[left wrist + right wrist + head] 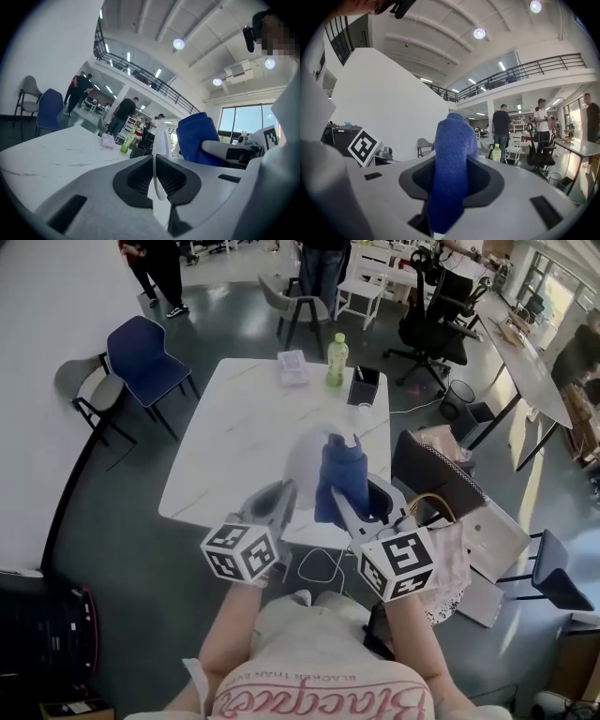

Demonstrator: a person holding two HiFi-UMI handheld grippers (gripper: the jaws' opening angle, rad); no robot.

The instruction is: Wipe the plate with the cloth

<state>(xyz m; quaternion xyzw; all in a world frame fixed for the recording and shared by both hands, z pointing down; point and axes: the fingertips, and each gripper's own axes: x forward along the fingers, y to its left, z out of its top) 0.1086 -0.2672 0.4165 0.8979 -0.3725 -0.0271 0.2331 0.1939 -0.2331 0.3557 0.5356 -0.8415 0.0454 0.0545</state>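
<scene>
Plate (302, 460), white, is held on edge in the air above the white table (211, 465), its rim pinched between the narrow-set jaws of the left gripper (157, 180). Right gripper (450, 180) is clamped on a folded blue cloth (342, 479), just right of the plate; contact unclear. Green bottle (337, 360) stands near the table's far edge.

Open-plan office, black swivel chair (433, 320), long desk (525, 357), mezzanine railing (525, 69)

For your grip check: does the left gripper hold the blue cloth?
No, the right gripper clamps the cloth; the left gripper holds the plate.
</scene>
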